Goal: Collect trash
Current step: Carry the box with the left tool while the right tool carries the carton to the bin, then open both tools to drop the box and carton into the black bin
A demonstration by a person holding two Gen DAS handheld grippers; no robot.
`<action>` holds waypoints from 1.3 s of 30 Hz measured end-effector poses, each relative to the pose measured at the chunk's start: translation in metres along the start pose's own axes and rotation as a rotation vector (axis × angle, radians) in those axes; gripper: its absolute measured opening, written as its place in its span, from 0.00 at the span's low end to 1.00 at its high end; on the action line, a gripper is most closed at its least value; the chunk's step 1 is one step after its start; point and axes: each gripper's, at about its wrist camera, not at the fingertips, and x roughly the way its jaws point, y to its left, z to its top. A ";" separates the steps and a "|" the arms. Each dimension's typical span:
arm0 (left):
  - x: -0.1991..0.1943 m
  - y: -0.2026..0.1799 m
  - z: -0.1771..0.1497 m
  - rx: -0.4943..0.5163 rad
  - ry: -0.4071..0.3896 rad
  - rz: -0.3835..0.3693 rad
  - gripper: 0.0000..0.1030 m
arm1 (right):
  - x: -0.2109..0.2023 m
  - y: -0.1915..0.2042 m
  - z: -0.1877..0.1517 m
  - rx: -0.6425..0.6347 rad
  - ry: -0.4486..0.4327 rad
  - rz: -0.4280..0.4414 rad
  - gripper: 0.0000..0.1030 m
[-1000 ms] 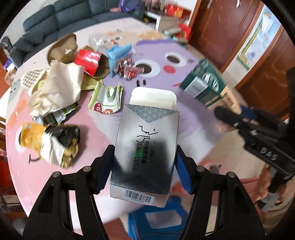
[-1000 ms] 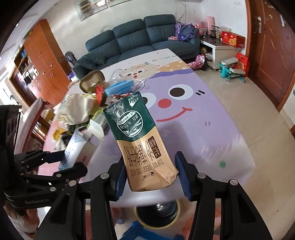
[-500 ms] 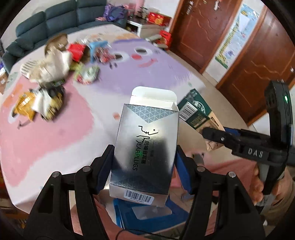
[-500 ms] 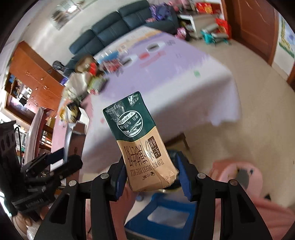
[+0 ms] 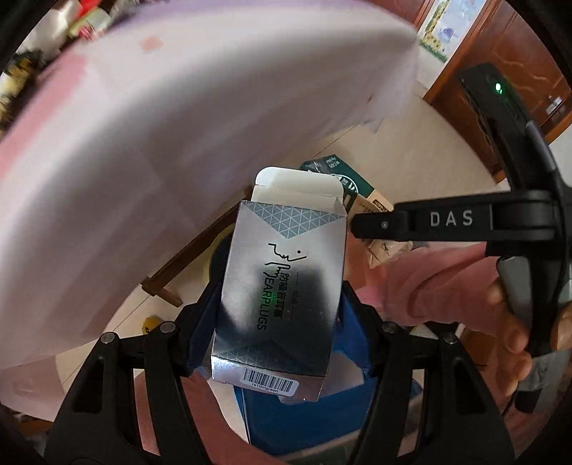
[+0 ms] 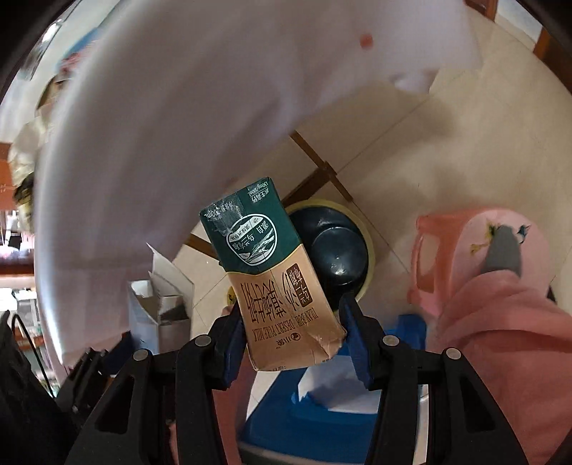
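Plainly "EARPLUGS" box [image 5: 279,300], "DESERT PURE MILK" carton [image 6: 275,279]

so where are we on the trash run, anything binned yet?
Looks partly done: white paper already lies in the blue bin. In hand: left gripper clamps the earplugs box, right gripper clamps the milk carton, both above the bin, unreleased. Left: wrappers on the table.

- Pale tablecloth [image 5: 178,125] hangs over my table edge, blurred, filling the upper view.
- Cream tiled floor [image 6: 447,161] beneath, daylight on it.
- Brown wooden table legs [image 6: 314,161] cross under the cloth.
- Pink plastic stool [image 6: 447,257] on my right.
- Dark wood doors [image 5: 529,64], poster [image 5: 447,28] beside them.
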 end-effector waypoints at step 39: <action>0.074 0.009 -0.001 -0.131 -0.044 0.101 0.83 | 0.102 -0.020 0.029 -0.021 -0.037 -0.056 0.89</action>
